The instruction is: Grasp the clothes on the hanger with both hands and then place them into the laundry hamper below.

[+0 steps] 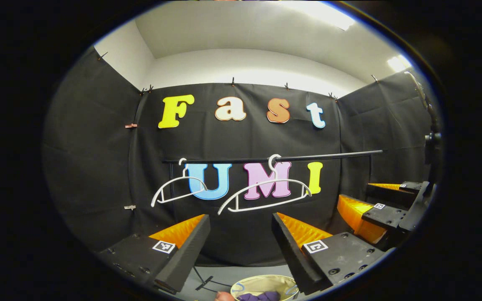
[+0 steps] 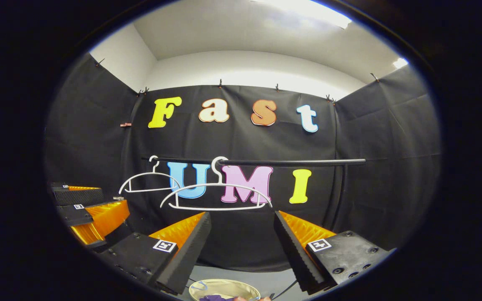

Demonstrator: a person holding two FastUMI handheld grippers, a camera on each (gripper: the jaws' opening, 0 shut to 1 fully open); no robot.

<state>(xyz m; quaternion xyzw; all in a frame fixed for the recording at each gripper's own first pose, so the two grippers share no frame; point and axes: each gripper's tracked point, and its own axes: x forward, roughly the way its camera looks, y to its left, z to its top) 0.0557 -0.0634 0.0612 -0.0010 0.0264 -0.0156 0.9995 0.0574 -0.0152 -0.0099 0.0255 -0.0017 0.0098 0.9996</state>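
- Nearest the camera in the left gripper view, the left gripper (image 1: 241,246) stands released, its two fingers spread wide with nothing between them and touching nothing.
- Just below and past its fingers sits the laundry hamper (image 1: 262,282), a round pale-rimmed basket on the grey floor (image 1: 241,274); purple clothes (image 1: 260,297) lie bunched inside it, low against the near rim.
- In the right gripper view, the right gripper (image 2: 242,246) is likewise released, fingers wide apart and empty.
- The same hamper shows beneath it (image 2: 224,288), with a bit of the purple clothes (image 2: 216,298) at the bottom edge.
- A black rail (image 1: 274,159) runs across the booth's back wall; two white hangers hang from it, both bare.
- The smaller-looking hanger (image 1: 178,188) hangs towards the rail's left end, the larger-looking hanger (image 1: 266,194) beside it nearer the middle, tilted a little.
- In the left gripper view the right gripper appears again at the right edge, well apart from the hangers; in the right gripper view the left gripper appears at the left edge.
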